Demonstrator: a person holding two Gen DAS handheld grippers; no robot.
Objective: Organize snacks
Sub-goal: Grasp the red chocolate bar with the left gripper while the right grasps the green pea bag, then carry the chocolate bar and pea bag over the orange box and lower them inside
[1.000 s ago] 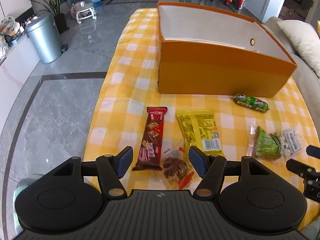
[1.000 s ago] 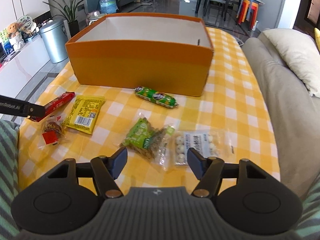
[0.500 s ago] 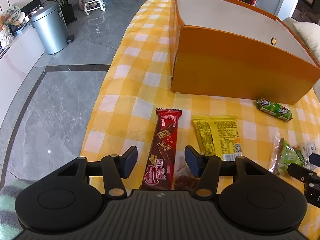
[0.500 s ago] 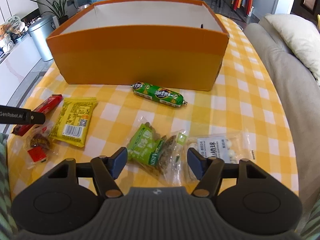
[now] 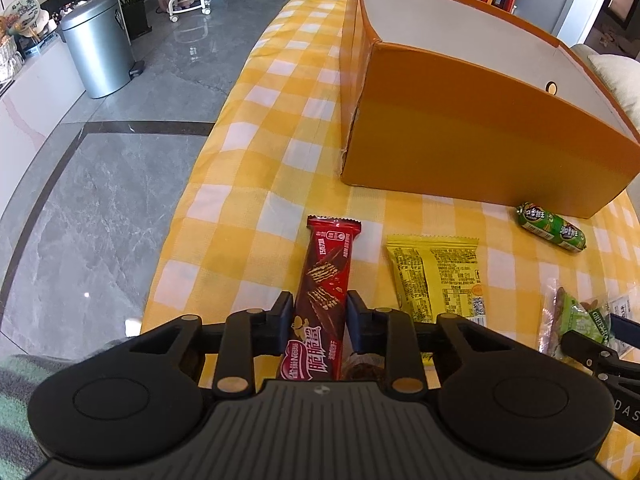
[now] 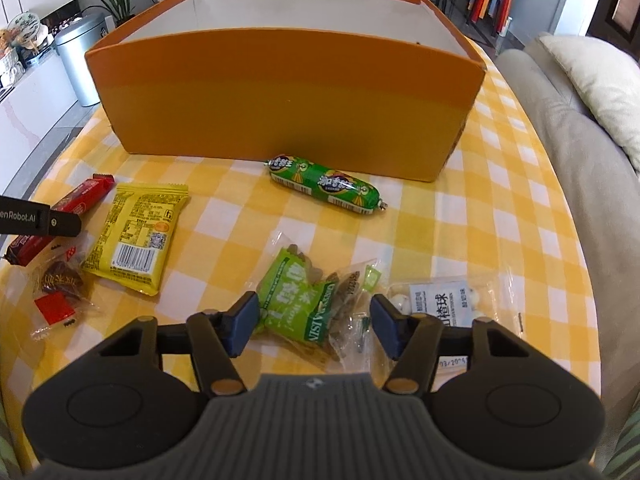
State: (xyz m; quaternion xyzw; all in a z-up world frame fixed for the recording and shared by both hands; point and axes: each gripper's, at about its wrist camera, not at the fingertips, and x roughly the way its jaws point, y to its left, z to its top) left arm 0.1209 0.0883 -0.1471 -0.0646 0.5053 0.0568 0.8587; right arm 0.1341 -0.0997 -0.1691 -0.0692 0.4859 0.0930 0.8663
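Note:
My left gripper [image 5: 320, 308] is shut on the near half of a red chocolate wafer bar [image 5: 326, 272], which lies on the yellow checked tablecloth [image 5: 256, 184]. My right gripper [image 6: 314, 312] straddles a green raisin bag [image 6: 296, 296]; its jaws are closing and the pads stand just off the bag. A yellow packet [image 6: 136, 236], a green sausage [image 6: 326, 186], a clear packet of white balls [image 6: 444, 300] and a small brown candy [image 6: 56, 284] lie loose. The open orange box [image 6: 280, 96] stands behind them.
The table's left edge drops to a grey tiled floor with a metal bin [image 5: 98, 44]. A grey sofa with a pillow [image 6: 592, 76] runs along the right side. A finger of the left gripper [image 6: 40, 220] shows at the right wrist view's left edge.
My left gripper came down and forward over the wafer bar and closed on it. My right gripper sank toward the green bag and its jaws narrowed a little.

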